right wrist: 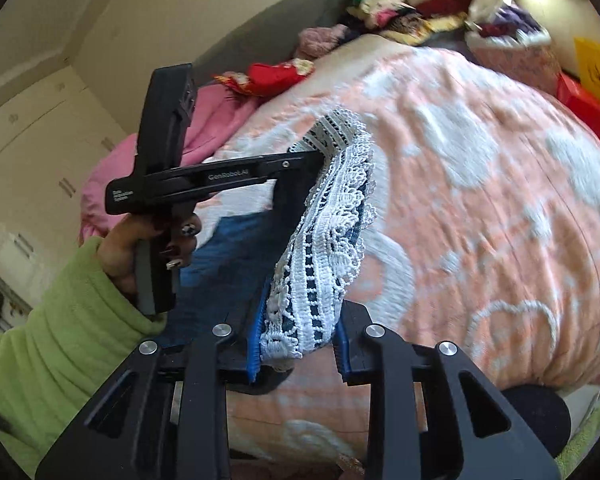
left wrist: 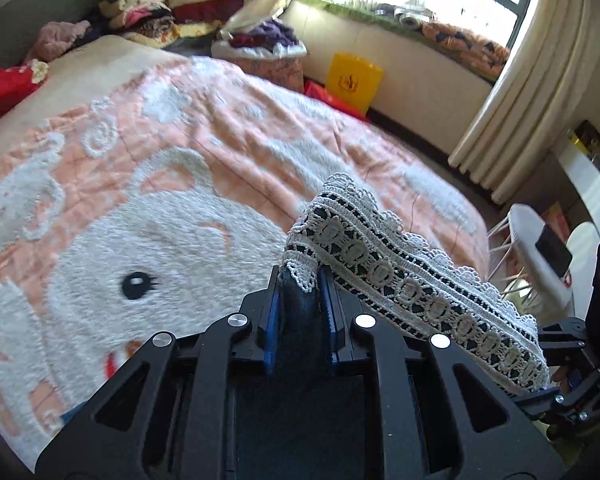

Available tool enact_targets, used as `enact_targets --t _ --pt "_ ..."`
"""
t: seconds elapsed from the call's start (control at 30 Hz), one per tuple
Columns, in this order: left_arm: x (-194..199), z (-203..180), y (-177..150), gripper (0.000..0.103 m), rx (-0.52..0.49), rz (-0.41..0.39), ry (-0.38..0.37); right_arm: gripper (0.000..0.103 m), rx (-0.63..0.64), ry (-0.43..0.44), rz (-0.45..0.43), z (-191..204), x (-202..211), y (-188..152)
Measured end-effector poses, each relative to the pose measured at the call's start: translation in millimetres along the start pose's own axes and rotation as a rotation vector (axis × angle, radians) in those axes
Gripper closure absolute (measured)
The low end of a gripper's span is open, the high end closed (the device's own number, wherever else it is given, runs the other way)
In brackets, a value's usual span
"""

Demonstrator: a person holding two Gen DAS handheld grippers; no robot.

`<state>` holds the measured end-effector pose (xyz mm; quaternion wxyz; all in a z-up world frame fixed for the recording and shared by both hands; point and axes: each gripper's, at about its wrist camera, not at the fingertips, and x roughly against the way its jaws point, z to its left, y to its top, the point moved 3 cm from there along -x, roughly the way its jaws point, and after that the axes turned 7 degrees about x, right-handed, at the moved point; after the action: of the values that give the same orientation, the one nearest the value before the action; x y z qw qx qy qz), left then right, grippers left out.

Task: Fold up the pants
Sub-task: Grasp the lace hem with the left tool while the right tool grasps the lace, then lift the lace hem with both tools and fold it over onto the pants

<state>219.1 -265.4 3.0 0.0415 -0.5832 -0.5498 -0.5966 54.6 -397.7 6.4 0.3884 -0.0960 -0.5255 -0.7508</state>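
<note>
The pants (left wrist: 412, 288) are dark blue denim with a wide white lace hem. In the left wrist view my left gripper (left wrist: 302, 280) is shut on one corner of the hem, with denim and lace pinched between its blue pads. The lace band runs taut to the right, over the black frame of my right gripper (left wrist: 576, 360). In the right wrist view my right gripper (right wrist: 298, 332) is shut on the other end of the lace hem (right wrist: 328, 220). My left gripper (right wrist: 320, 160) holds the far corner, carried by a hand (right wrist: 140, 240) in a green sleeve. The hem hangs above the bed.
A pink and white plush blanket (left wrist: 180, 160) covers the bed. Piles of folded clothes (left wrist: 172, 0) sit at the far end, a red garment (left wrist: 4, 84) at the left. A yellow bag (left wrist: 354, 80), a curtain (left wrist: 540, 100) and a white rack (left wrist: 540, 248) stand beside the bed.
</note>
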Motion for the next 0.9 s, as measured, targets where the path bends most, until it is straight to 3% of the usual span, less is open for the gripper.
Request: enact_targets --t 0.27,0.57,0.77,0.9 --pt "53.3 49.9 -26.5 0.092 0.078 -0.072 0.022 0.076 0.176 0.055 0.066 74.3 -38.4 17.4" --pt "88.6 106.8 -83.8 0.091 0.223 -0.108 0.082 0.076 0.39 0.059 0.245 142.1 -112.0 -16.1" --pt "133.6 150.4 -124.8 0.091 0.418 -0.218 0.126 0.074 0.564 0.02 0.31 174.2 -141.6 -41.7" --pt "158.9 172.3 -150.2 0.09 0.553 -0.294 0.096 0.073 0.643 0.036 0.345 191.4 -156.2 -59.4"
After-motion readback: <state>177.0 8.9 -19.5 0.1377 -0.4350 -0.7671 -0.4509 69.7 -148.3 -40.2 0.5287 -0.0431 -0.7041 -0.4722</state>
